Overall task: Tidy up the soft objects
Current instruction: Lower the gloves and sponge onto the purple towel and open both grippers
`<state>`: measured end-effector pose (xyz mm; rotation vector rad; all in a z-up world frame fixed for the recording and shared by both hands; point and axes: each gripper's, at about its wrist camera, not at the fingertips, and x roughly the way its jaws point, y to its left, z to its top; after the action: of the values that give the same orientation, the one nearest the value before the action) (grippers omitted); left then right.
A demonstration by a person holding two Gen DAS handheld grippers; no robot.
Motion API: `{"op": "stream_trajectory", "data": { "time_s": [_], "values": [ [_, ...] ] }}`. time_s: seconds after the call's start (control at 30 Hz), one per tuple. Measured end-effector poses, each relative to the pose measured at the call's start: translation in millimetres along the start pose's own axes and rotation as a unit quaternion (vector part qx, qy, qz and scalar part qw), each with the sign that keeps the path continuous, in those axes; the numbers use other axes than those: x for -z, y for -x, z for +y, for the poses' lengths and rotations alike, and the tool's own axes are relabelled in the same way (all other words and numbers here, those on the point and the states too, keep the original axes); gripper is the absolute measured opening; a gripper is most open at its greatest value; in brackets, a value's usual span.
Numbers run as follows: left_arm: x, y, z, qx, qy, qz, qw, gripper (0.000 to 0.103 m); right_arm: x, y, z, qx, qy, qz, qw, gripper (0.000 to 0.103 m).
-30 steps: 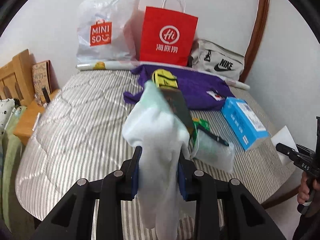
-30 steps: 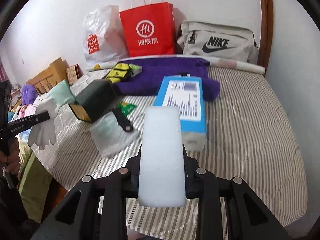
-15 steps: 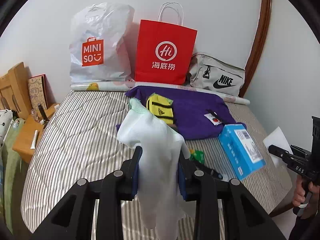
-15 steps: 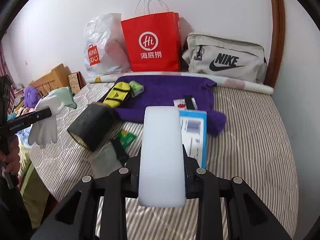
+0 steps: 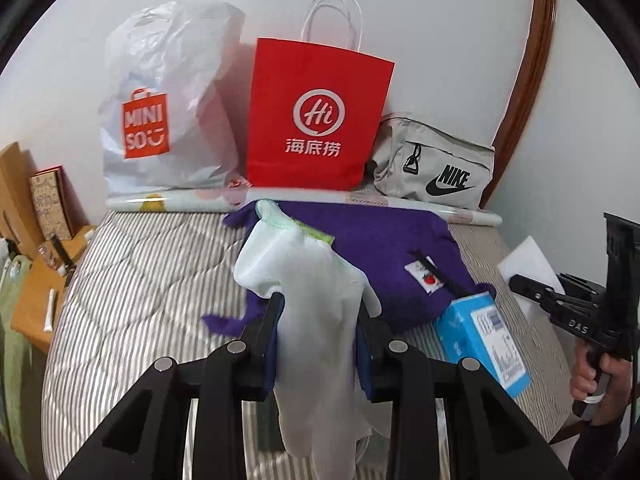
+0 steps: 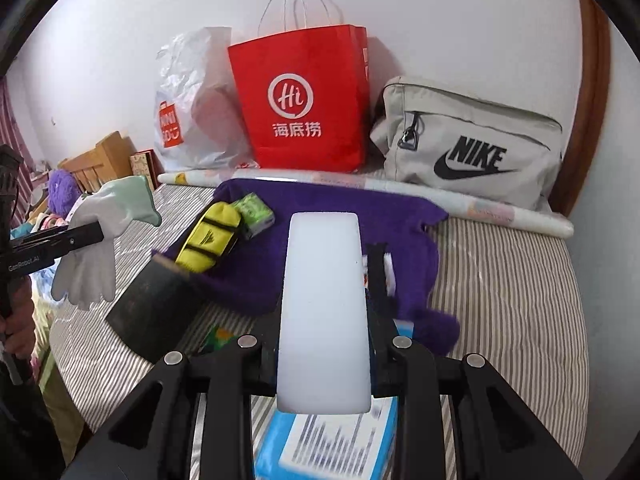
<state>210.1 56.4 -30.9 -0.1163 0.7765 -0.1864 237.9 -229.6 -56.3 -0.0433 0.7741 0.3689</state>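
My left tongs pinch a white glove, which hangs limp between the pads above the striped bed, while my right tongs are clamped on a white foam block held over the blue box. Beyond both, a purple cloth lies on the bed with a yellow pouch on it. A red paper bag, a white plastic bag and a grey Nike bag stand against the wall.
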Motion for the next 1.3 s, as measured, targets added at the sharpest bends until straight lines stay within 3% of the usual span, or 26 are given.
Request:
{"op": "stream_trajectory", "data": {
  "time_s": [0.3, 0.57, 0.9, 1.3],
  "values": [
    [-45.4, -55.5, -9.3, 0.028, -0.011, 0.018, 0.9994, 0.03, -32.0, -54.9, -21.1, -0.013, -0.007, 0.02, 1.0, 0.029],
    [-63.8, -110.6, -21.7, 0.056, -0.014, 0.058, 0.9967, 0.03, -44.6, -106.2, -24.3, -0.033, -0.014, 0.073, 0.997, 0.029],
    [-68.6, -167.6, -29.5, 0.048, -0.033, 0.109, 0.9924, 0.03, -50.7, -147.2, -13.2, -0.066, 0.001, 0.124, 0.99, 0.029],
    [-62.0, -197.2, -22.8, 0.034, -0.033, 0.143, 0.9886, 0.032, -47.8, -179.8, -7.4, -0.057, 0.024, 0.18, 0.982, 0.029]
  ]
}}
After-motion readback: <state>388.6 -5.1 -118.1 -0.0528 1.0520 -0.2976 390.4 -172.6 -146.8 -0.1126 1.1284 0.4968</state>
